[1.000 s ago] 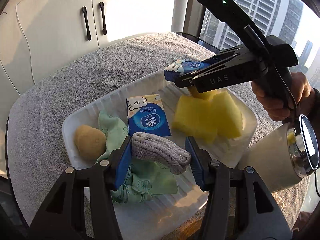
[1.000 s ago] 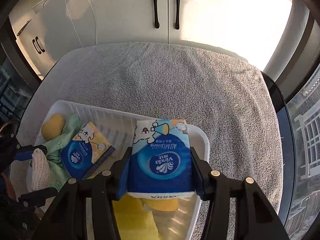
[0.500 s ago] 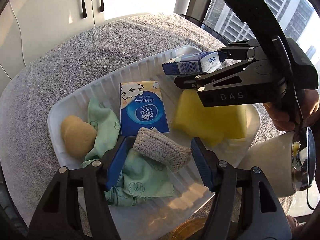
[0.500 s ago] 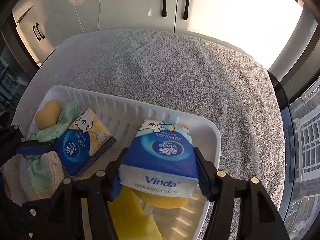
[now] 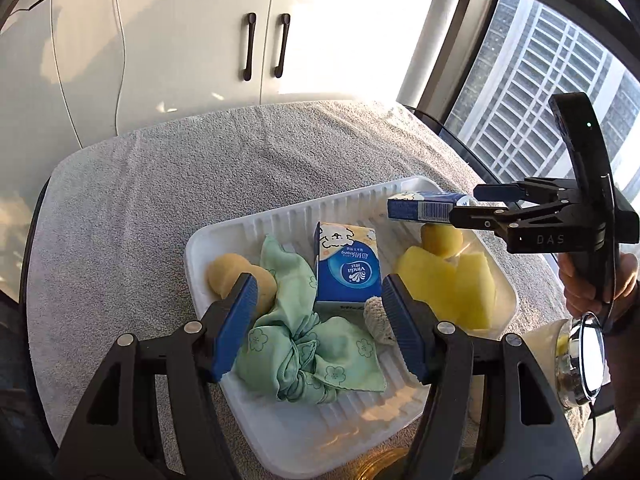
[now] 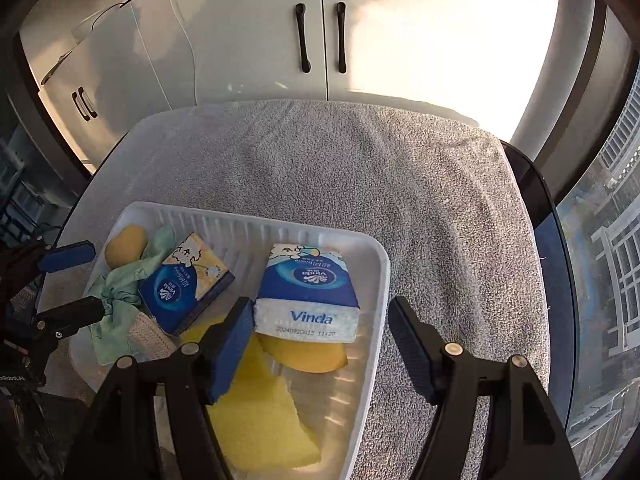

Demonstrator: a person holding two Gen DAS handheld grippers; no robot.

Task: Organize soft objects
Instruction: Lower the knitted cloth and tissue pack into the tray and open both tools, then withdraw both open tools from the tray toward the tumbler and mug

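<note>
Right wrist view shows the right gripper (image 6: 320, 336) with its jaws spread; they have just been opening, and the tissue pack (image 6: 307, 292) lies between them, touching only the left pad, resting on a yellow sponge (image 6: 304, 354) inside the white tray (image 6: 382, 280). The left gripper (image 5: 316, 326) is also spread and empty, above the green cloth (image 5: 304, 344), with the knitted piece (image 5: 374, 314) just beside its right pad. The step in hand appears to be the release. Next, both grippers probably must lift clear without dragging anything.
</note>
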